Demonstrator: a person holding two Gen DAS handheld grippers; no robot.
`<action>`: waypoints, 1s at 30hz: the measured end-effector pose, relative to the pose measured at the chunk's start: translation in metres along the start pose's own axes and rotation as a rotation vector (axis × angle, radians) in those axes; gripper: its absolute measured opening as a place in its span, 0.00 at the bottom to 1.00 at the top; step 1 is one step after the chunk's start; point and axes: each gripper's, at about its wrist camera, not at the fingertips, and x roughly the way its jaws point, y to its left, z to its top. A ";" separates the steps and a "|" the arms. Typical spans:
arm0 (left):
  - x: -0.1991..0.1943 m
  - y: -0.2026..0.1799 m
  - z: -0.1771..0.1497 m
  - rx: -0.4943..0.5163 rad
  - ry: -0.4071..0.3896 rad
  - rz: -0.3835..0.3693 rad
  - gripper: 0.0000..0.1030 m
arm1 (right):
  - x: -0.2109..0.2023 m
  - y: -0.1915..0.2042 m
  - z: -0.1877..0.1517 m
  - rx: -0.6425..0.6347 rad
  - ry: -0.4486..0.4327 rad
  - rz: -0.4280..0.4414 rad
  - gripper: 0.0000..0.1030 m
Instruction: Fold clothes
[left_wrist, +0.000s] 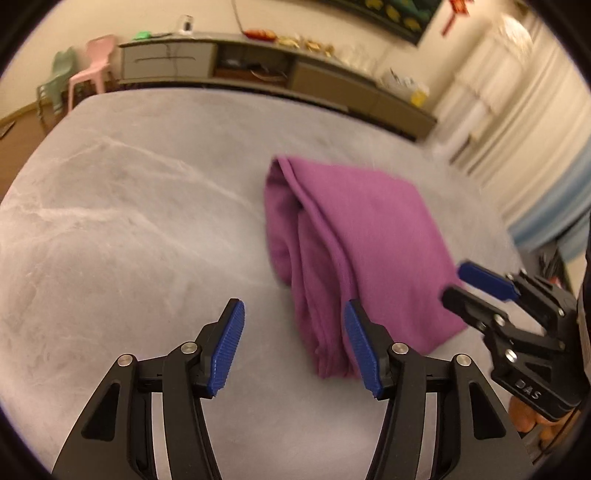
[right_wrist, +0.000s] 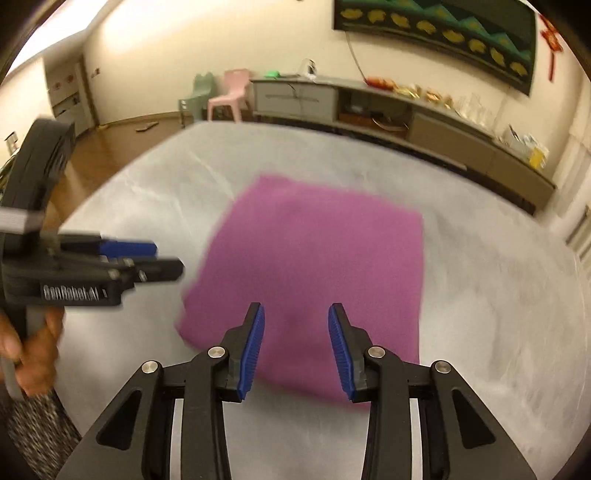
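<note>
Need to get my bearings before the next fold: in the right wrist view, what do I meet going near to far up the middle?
right gripper → purple cloth → bare grey bed surface → long low cabinet → wall hanging

Grey bed (left_wrist: 140, 221) in front of me, soft cover with faint pale creases across it. One folded purple garment (left_wrist: 354, 243) lies flat on it, right of centre in my left view, centred in my right view (right_wrist: 314, 277). Folded layers show along its left edge.
</note>
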 end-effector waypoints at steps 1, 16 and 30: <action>-0.001 -0.001 0.001 0.003 -0.016 0.019 0.58 | 0.014 0.006 0.009 -0.017 0.014 -0.009 0.38; -0.048 -0.024 -0.007 0.122 -0.218 0.137 0.68 | -0.003 0.033 -0.058 0.059 0.044 -0.062 0.58; -0.030 -0.053 -0.039 0.099 -0.150 0.167 0.69 | -0.027 0.034 -0.104 0.165 0.025 -0.121 0.67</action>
